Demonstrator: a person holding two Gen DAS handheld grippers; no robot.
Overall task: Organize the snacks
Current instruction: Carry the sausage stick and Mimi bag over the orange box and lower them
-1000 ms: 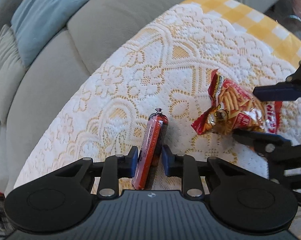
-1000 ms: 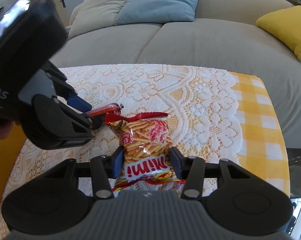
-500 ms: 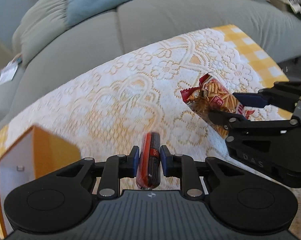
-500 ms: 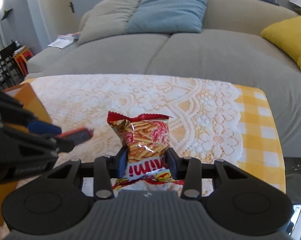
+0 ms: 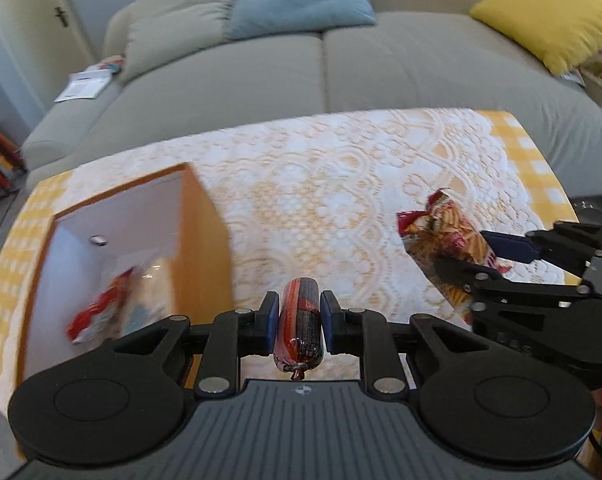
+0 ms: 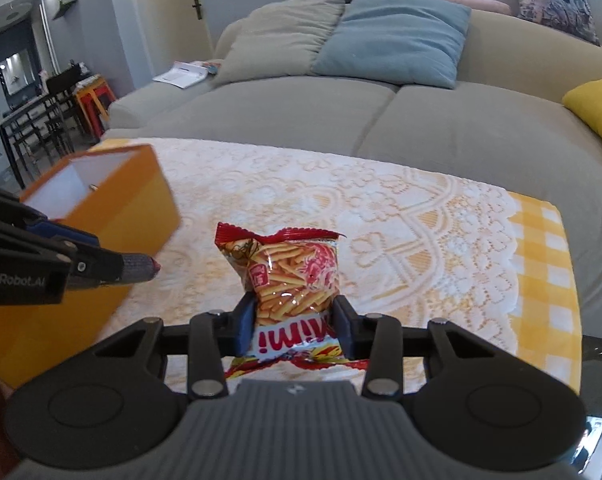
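Note:
My left gripper (image 5: 299,322) is shut on a dark red sausage stick (image 5: 299,324), held off the lace-covered table (image 5: 341,184). From the right wrist view the same left gripper (image 6: 113,264) reaches in at the left, the stick's tip (image 6: 143,267) poking out. My right gripper (image 6: 295,318) is shut on a red bag of stick snacks (image 6: 289,268), lifted above the cloth; the left wrist view shows that bag (image 5: 445,236) at the right. An orange box (image 5: 113,240) with a white inside stands open on the left, a snack packet (image 5: 101,308) lying in it.
A grey sofa (image 6: 341,120) with a blue cushion (image 6: 393,40), a beige one and a yellow one (image 5: 549,20) runs behind the table. A yellow checked cloth (image 6: 549,272) shows at the table's right edge. Papers (image 6: 187,74) lie on the sofa arm; dark chairs stand far left.
Both grippers have risen with their snacks off the cloth. The left one rolled and swung left, bringing the orange box into view; the right one closed tighter on the bag.

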